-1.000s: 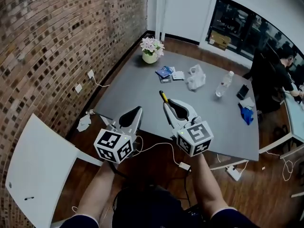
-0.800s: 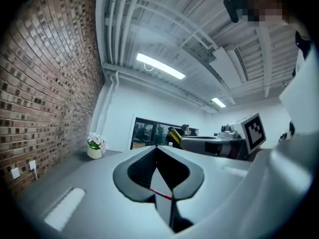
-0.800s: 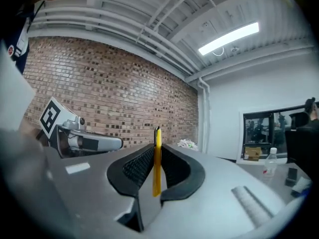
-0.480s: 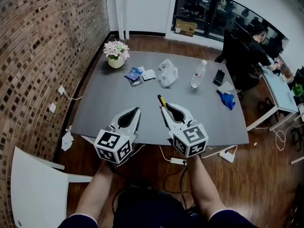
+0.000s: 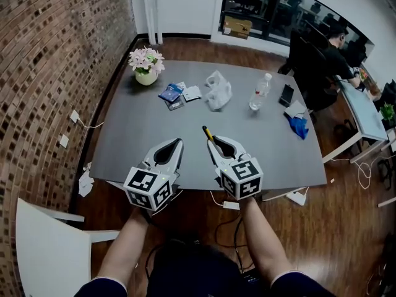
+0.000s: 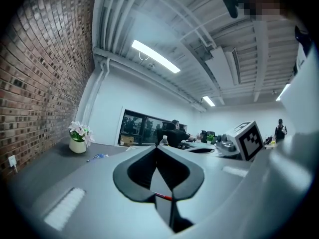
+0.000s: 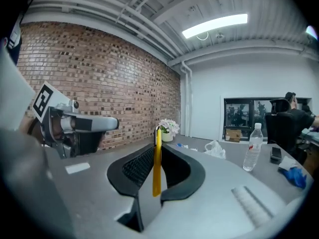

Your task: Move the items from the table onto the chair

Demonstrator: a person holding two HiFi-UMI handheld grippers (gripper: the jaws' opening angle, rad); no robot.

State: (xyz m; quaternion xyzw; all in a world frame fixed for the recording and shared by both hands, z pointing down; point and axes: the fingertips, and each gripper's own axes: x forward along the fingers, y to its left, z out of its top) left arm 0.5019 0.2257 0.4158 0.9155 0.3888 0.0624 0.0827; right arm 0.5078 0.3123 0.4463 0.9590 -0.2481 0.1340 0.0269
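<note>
A brick wall (image 5: 55, 54) is running down the left, meeting a white wall (image 5: 179, 8) beside dark windows (image 5: 260, 11). A grey table (image 5: 142, 141) is standing on the wooden floor (image 5: 346, 228), a white chair (image 5: 43, 252) is sitting near the brick, and a strip light (image 6: 155, 57) is glowing overhead.

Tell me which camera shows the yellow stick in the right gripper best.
The right gripper view: the yellow stick stands close up and full length between the jaws of the right gripper. The head view shows only its end poking past the jaws. The left gripper view doesn't show it.
</note>
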